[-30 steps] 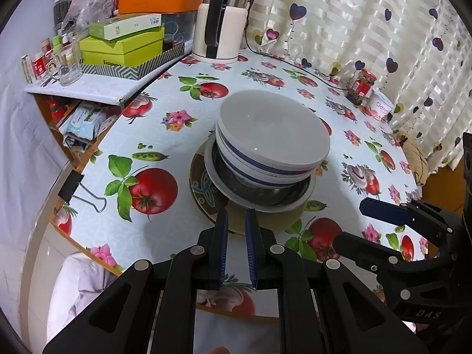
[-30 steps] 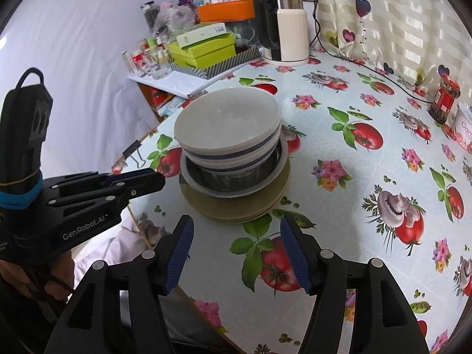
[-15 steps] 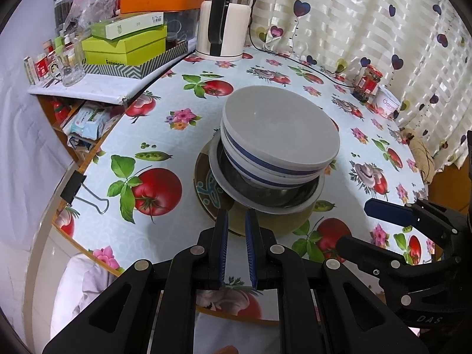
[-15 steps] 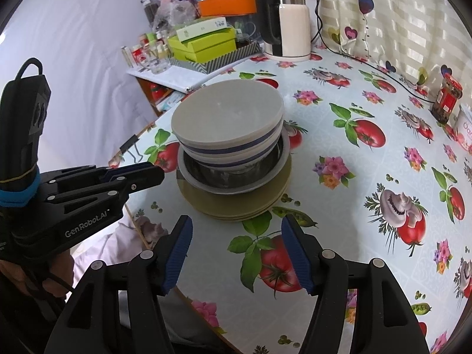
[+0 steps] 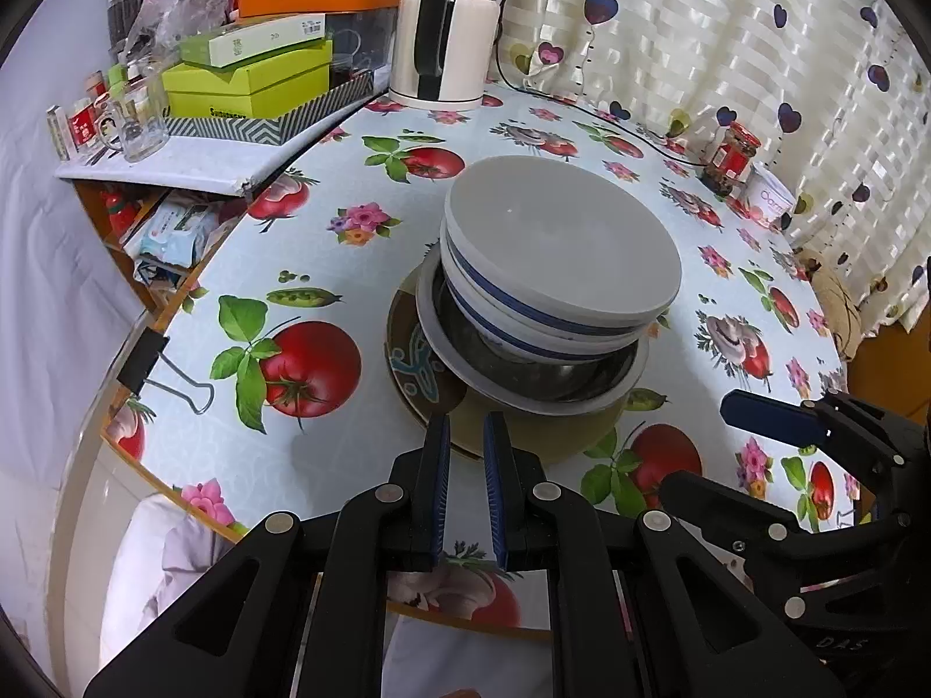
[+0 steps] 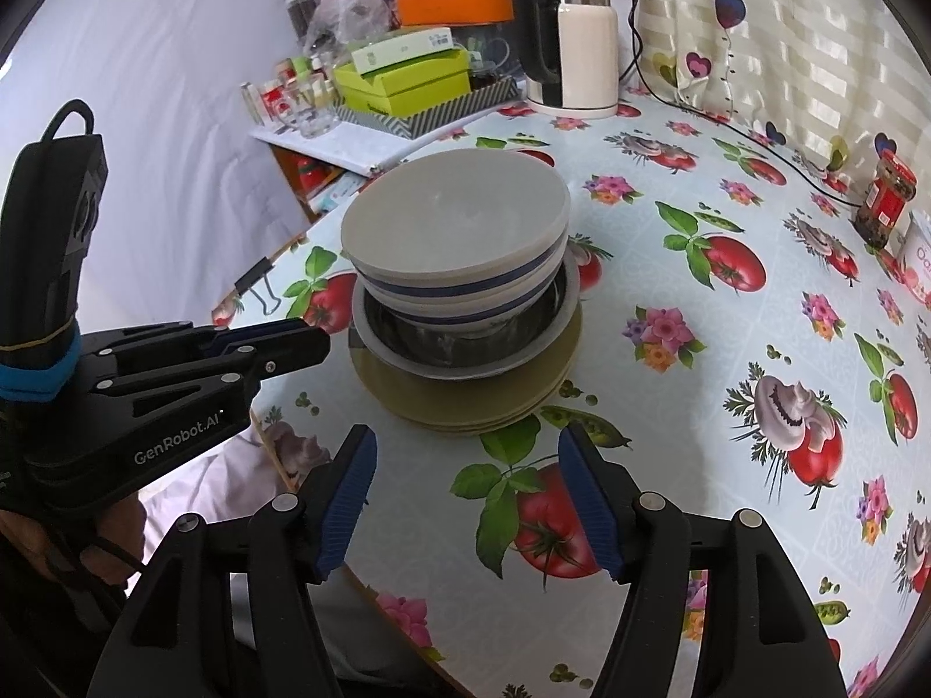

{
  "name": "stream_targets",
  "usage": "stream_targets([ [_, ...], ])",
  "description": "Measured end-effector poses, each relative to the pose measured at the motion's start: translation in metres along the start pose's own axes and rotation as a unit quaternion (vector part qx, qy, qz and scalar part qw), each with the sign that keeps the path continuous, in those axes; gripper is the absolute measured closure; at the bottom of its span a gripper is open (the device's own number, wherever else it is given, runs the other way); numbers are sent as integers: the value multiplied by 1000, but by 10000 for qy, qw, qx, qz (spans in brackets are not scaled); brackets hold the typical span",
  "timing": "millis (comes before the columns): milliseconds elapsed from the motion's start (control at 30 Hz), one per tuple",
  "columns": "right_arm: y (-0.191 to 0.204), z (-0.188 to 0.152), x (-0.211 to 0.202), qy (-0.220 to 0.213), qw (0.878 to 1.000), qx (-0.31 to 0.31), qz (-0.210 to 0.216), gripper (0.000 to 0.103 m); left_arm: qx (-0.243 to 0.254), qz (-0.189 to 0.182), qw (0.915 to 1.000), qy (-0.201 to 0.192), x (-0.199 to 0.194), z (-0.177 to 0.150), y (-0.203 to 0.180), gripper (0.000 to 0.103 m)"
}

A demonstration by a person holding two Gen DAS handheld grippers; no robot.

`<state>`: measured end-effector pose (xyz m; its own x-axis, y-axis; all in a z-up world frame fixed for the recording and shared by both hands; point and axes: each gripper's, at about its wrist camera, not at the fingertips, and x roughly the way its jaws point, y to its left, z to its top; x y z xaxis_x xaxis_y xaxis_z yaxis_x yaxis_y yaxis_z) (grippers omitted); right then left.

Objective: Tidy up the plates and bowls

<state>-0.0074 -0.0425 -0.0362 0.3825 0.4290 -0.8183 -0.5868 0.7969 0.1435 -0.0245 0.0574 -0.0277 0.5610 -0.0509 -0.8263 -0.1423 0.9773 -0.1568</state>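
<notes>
With the left claw (image 5: 465, 436) nearly clenched and empty and the right claw (image 6: 465, 459) released, a nudge could topple the leaning bowls (image 6: 459, 244) off the plates (image 6: 465, 390)

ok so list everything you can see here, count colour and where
bowls: two, white with a blue band, nested on top of the stack
metal bowl: one, steel with a white rim, under the striped bowls
plates: several, olive, exact count unclear, bottom of the stack
tablecloth: one, pale blue with tomatoes and flowers, over the table
kettle: one, white and black, far edge
boxes: a pile, lime green and orange, side shelf on the left
jar: one, red label, far right by the curtain
binder clip: one, black, near table edge
left gripper: blue pads, jaws nearly closed, empty, before the stack
right gripper: blue pads, jaws wide open, empty
</notes>
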Motion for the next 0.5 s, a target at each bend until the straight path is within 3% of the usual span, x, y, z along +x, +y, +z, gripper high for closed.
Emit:
stream_targets([
  [500, -2, -2, 5, 54, 10000, 25, -9, 36, 41, 22, 9999, 89, 5, 0, -2, 91],
])
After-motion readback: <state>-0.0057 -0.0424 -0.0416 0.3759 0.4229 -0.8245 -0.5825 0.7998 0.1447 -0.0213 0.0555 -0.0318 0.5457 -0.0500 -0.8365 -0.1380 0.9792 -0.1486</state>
